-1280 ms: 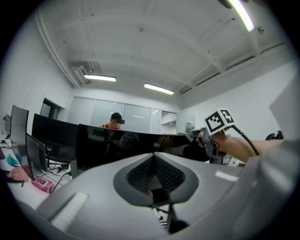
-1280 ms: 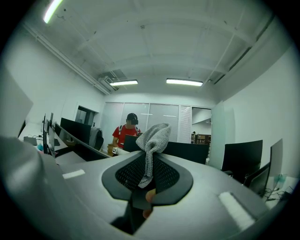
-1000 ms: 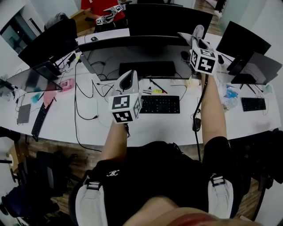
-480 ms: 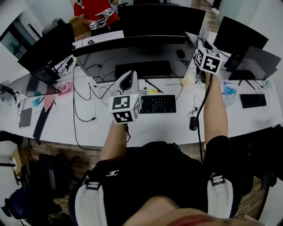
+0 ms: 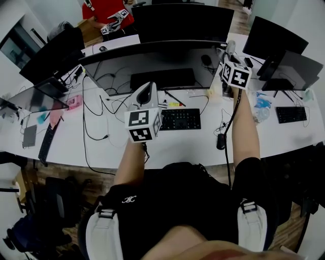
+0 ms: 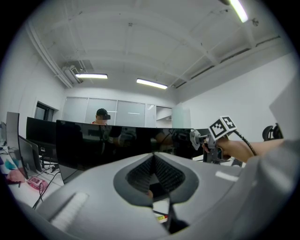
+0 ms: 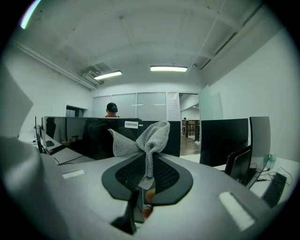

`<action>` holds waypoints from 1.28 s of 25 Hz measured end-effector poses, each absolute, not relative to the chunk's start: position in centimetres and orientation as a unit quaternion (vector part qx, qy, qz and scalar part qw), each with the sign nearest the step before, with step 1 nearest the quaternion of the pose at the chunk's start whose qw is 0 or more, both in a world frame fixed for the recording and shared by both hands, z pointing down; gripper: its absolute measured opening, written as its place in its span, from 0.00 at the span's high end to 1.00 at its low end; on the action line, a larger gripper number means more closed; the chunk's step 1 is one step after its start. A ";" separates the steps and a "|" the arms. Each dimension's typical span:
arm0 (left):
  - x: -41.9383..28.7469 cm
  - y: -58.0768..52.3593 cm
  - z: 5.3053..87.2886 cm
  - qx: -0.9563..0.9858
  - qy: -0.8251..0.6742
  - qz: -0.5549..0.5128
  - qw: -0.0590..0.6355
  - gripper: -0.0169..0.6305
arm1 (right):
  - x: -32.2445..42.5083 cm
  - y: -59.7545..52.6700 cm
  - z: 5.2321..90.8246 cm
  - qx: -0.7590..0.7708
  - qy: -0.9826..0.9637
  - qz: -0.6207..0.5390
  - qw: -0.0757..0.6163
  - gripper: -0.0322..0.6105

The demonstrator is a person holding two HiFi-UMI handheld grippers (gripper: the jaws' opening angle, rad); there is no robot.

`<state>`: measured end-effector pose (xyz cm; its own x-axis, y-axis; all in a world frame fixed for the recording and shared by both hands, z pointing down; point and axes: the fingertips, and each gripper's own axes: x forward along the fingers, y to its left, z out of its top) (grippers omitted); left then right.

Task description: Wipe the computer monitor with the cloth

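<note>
cloth [image 7: 149, 136]: grey knit, coarse open weave, matt, soft folds.
computer monitor [image 6: 98, 143]: black screen, glossy, mirrors the room.
right gripper [image 7: 148, 161], left gripper [image 6: 153, 176]: smooth matt grey plastic shells; pads [image 7: 127, 176] dark, finely ribbed.
marker cube [image 5: 142, 125]: matt black-and-white print.
desk [image 5: 198, 144]: smooth white top, low sheen.

1. The cloth [image 7: 149, 136] is pale grey, with a knitted, open weave;
2. The monitor [image 5: 152, 61] is glossy black, its screen dark;
3. The left gripper [image 6: 157, 183] and right gripper [image 7: 143, 183] are matt grey, with black ribbed pads inside; the left one's cube [image 5: 143, 125] bears black-and-white square markers;
4. The table [image 5: 101, 144] is white; the keyboard [image 5: 180, 119] and the cables [image 5: 94, 122] on it are black;
5. A small pink object [image 5: 75, 100] lies at the left; a far person's top [image 5: 109, 10] is red.
</note>
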<state>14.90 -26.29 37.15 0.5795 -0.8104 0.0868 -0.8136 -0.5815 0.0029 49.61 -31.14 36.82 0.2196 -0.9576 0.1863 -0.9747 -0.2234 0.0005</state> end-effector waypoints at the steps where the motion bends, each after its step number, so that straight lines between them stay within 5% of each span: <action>1: 14.9 -26.3 37.3 0.888 -0.457 0.039 0.022 0.90 | 49.5 -31.2 37.1 0.777 -0.622 0.073 0.062 0.90; 32: 16.4 -28.7 43.4 0.877 -0.468 0.080 0.065 0.90 | 48.7 -31.8 54.2 0.707 -0.650 0.132 0.246 0.90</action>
<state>16.36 -28.68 43.42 0.5482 -0.8114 0.2025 -0.8325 -0.5526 0.0395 48.68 -31.80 54.21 0.1195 -0.8536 0.5071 -0.9839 -0.0334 0.1757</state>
